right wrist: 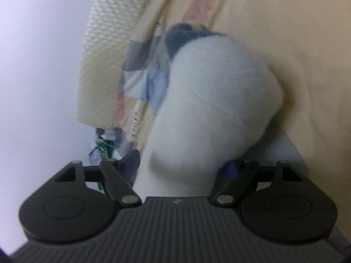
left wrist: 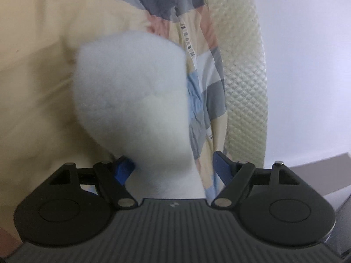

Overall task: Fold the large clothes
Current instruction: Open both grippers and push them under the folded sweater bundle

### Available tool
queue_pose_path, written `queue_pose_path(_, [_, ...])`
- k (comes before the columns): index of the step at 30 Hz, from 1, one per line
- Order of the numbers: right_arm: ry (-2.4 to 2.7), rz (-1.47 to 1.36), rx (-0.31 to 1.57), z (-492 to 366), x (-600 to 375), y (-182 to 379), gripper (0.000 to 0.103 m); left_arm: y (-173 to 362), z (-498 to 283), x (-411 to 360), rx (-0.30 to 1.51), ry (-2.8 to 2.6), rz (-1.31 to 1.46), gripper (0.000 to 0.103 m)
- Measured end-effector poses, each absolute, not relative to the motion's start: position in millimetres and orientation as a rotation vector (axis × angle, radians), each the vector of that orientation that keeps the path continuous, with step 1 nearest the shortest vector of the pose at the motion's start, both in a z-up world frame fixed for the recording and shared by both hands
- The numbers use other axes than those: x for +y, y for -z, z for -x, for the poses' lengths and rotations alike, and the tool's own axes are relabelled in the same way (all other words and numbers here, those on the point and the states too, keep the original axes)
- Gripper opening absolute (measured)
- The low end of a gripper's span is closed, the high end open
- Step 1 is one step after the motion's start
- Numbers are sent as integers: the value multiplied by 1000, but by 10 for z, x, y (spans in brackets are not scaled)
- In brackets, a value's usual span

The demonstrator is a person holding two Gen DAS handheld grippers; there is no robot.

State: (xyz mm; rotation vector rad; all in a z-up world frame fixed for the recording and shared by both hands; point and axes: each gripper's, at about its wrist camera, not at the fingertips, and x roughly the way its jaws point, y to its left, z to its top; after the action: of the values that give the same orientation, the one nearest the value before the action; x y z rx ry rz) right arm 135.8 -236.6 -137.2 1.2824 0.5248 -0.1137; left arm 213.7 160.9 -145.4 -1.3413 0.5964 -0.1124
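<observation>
Cream bedsheet [left wrist: 33,70] carries a bundled white fleece garment [left wrist: 131,92] between both grippers' wide-apart, unclamped jaws, so folding looks nearly finished.

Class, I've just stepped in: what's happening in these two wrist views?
A person is working with a hand-held claw in each hand on a white fleecy garment lying on a cream sheet. The left claw and the right claw both stand wide, with the fleece bulging up between their blue pads, but neither visibly pinches it. A patchwork quilt and a textured mattress edge lie beyond. Both views are blurred.
</observation>
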Motion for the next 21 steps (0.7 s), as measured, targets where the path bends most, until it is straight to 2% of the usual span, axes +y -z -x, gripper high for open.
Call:
queue_pose_path(6, [210,-1252,643,-1452,-2388,1548,81,1684,-2263,1590,724,7,1365,80])
queue_pose_path(19, [229,-1250,588,-1639,-2501,1705,80,1816,-2351,1629,718,-24,1392,80])
queue_pose_path(20, [230,-1243,585,-1647,-2496,1708,76,1801,-2370,1622,723,-28,1372,74])
queue_pose_path(21, [230,-1224,586,-1660,-2483,1694,73,1778,-2373,1614,736,-40,1343,65])
